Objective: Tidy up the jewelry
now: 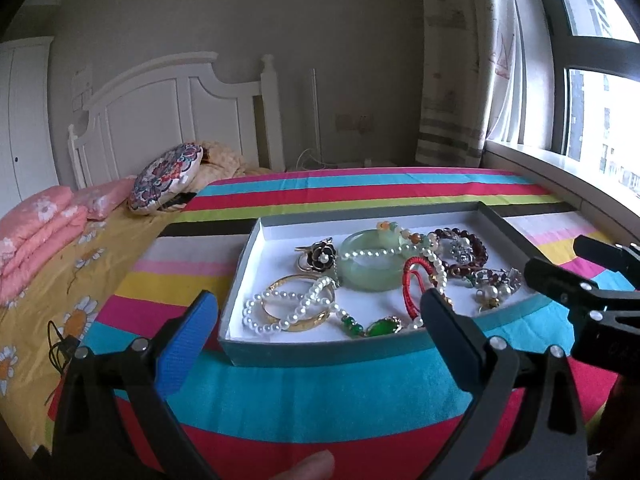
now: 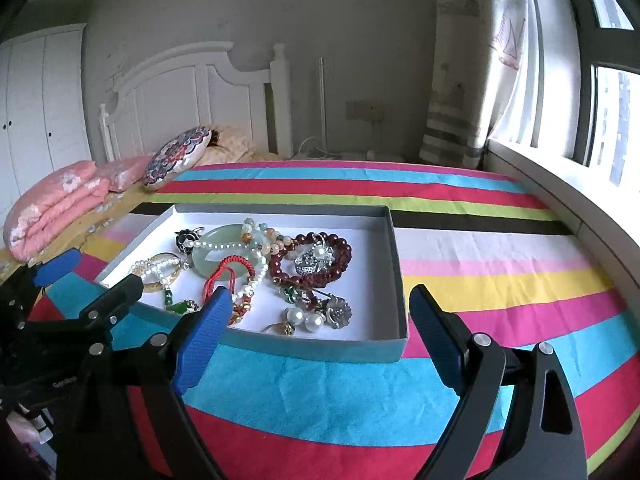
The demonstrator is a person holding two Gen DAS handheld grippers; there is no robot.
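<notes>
Both jaws wide and empty: left gripper (image 1: 320,320) and right gripper (image 2: 320,316) hovering near shallow teal box (image 2: 394,240) of tangled jewelry on striped bedspread (image 2: 500,264).

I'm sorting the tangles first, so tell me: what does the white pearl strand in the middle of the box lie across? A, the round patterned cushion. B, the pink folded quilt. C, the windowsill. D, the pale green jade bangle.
D: the pearl strand drapes over the top of the pale green jade bangle inside the box; both views show this.
</notes>
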